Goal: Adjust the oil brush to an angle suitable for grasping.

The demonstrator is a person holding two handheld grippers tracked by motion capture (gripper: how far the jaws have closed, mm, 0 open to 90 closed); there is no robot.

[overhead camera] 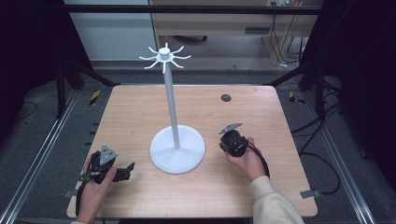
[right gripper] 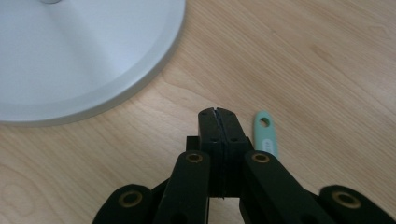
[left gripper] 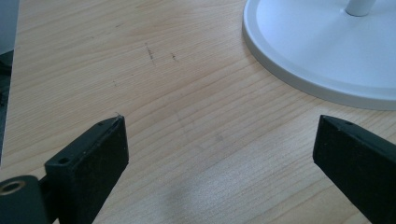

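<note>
teal, flat plastic handle with a hole (right gripper: pixel 265 135), right of centre, seems light, slippery; i'd pinch its edges. my right gripper (right gripper: pixel 218 113) is closed empty, left gripper (left gripper: pixel 219 140) wide apart.

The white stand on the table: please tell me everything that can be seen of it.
The stand looks like white plastic or painted metal. It has a round, flat base with a raised rim, a thin upright pole from the middle of the base, and a small cap on top with curved hooks spreading outward. Nothing hangs on the hooks. It stands upright near the middle of the wooden table, between the two grippers, and neither touches it.
</note>
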